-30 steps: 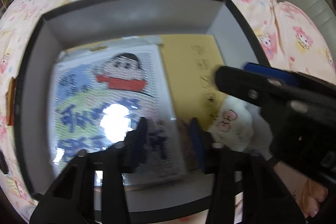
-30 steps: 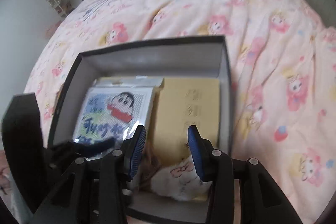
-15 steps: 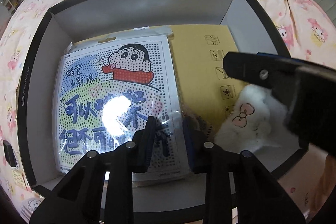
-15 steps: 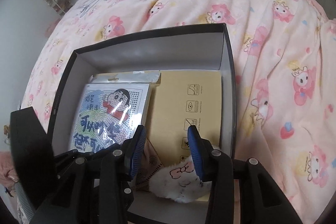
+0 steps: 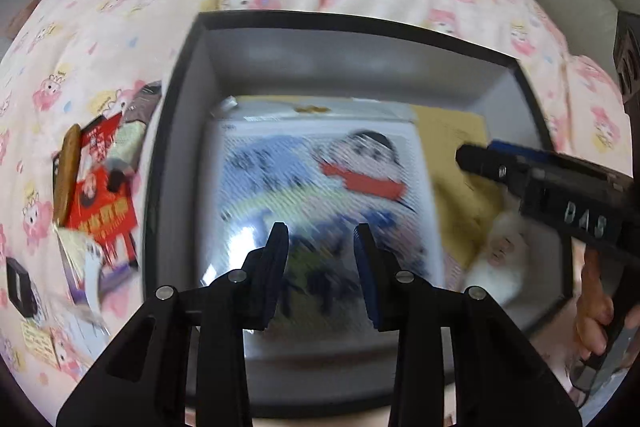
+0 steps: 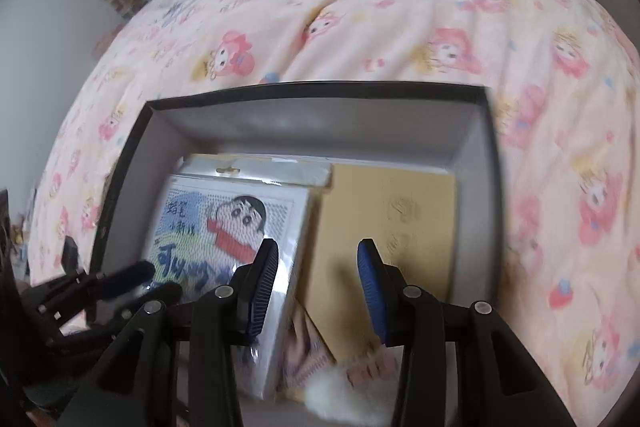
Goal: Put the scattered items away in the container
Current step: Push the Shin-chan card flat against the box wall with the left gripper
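A black box (image 5: 176,131) with grey inner walls sits on a bed covered by a pink cartoon-print blanket (image 6: 400,19). Inside the box, a flat cartoon bead kit in clear wrapping (image 5: 320,195) lies on the left side, with a brown cardboard sheet (image 6: 384,227) beside it on the right and partly under it. In the near right corner of the box rests a white fluffy toy (image 5: 500,255) with a pink bow; a bit of pinkish patterned cloth (image 6: 308,351) shows next to it, between the kit and the cardboard. The left gripper (image 5: 322,251) hangs over the near part of the kit, its blue-padded fingers apart and holding nothing. The right gripper (image 6: 318,283) is over the near right part of the box, fingers spread wide and empty, above the toy and the cardboard. The left camera shows the right gripper reaching in from the right with a hand (image 5: 596,311) around its handle. Outside the box, on the blanket just to its left, more things lie scattered: a red packet (image 5: 102,203), a brown oval piece (image 5: 68,171) beside it, a small black object (image 5: 20,287) nearer the camera, and some papers that are too blurred to identify.
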Tool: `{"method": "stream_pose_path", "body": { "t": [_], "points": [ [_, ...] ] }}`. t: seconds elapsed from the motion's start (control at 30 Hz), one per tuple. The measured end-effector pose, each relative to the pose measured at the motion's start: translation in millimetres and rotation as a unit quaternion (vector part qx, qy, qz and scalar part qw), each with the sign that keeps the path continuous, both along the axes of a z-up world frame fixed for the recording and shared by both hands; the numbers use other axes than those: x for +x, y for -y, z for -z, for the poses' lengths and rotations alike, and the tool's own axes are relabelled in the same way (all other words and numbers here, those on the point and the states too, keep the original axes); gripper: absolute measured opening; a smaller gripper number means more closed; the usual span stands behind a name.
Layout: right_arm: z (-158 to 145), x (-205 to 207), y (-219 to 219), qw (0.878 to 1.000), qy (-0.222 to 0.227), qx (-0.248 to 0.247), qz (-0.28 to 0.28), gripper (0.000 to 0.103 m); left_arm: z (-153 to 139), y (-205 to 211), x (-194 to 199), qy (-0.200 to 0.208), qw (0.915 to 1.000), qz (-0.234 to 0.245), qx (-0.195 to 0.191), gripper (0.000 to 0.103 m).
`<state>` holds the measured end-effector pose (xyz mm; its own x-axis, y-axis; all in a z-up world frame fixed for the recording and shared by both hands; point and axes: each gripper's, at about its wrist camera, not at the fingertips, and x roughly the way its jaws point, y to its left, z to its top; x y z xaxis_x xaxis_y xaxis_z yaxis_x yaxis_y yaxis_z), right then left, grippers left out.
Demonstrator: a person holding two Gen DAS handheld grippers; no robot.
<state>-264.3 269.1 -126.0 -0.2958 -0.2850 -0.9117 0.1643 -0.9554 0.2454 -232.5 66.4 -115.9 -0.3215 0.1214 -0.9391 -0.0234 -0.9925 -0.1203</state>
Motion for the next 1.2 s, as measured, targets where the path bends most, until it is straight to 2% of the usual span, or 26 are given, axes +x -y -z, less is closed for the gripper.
{"method": "stream_pose_path", "body": {
  "t": [0.1, 0.23, 0.33, 0.43, 0.7, 0.77, 0.97, 1.07, 1.17, 1.2],
  "points": [
    [15.3, -15.1, 7.0, 1.0, 0.029, 0.003, -0.009, 0.037, 4.4, 0.2, -25.6, -0.003, 1.0, 0.005, 0.0, 0.034],
    [25.1, -35.8, 6.6, 0.999, 0.043, 0.013, 0.01, 0.037, 15.2, 6.4, -65.0, -0.005, 0.9998, -0.017, 0.013, 0.034],
    [34.5, -41.2, 13.3, 0.998, 0.059, 0.007, -0.001, 0.037, 24.5, 9.1, -77.2, 0.009, 0.9995, -0.024, 0.02, 0.034],
    [36.5, -37.8, 19.7, 0.998, 0.052, 0.023, -0.016, 0.037, 28.5, 7.5, -78.6, 0.015, 0.9997, -0.016, 0.01, 0.034],
    [42.4, -25.1, 18.8, 0.997, 0.075, 0.003, -0.033, 0.037, 35.3, 8.4, -67.0, 0.023, 0.9996, -0.017, -0.007, 0.034],
    [44.6, -19.1, 22.7, 0.995, 0.085, -0.008, -0.046, 0.037, 35.1, 11.4, -61.3, 0.027, 0.9994, -0.021, -0.004, 0.034],
    [39.2, 2.7, 31.6, 0.996, 0.064, 0.023, -0.059, 0.037, 36.3, 14.5, -49.8, 0.04, 0.9986, -0.032, 0.012, 0.033],
    [35.9, 15.8, 29.4, 0.996, 0.064, 0.023, -0.059, 0.037, 32.3, 19.2, -39.8, 0.05, 0.9976, -0.035, 0.032, 0.033],
    [25.2, 30.3, 26.9, 0.997, 0.045, 0.041, -0.051, 0.037, 17.7, 34.5, -21.4, 0.044, 0.9919, -0.052, 0.107, 0.033],
    [19.3, 35.4, 25.1, 0.997, 0.032, 0.051, -0.044, 0.037, 12.0, 37.4, -12.8, 0.033, 0.9922, -0.055, 0.106, 0.033]
  ]
}}
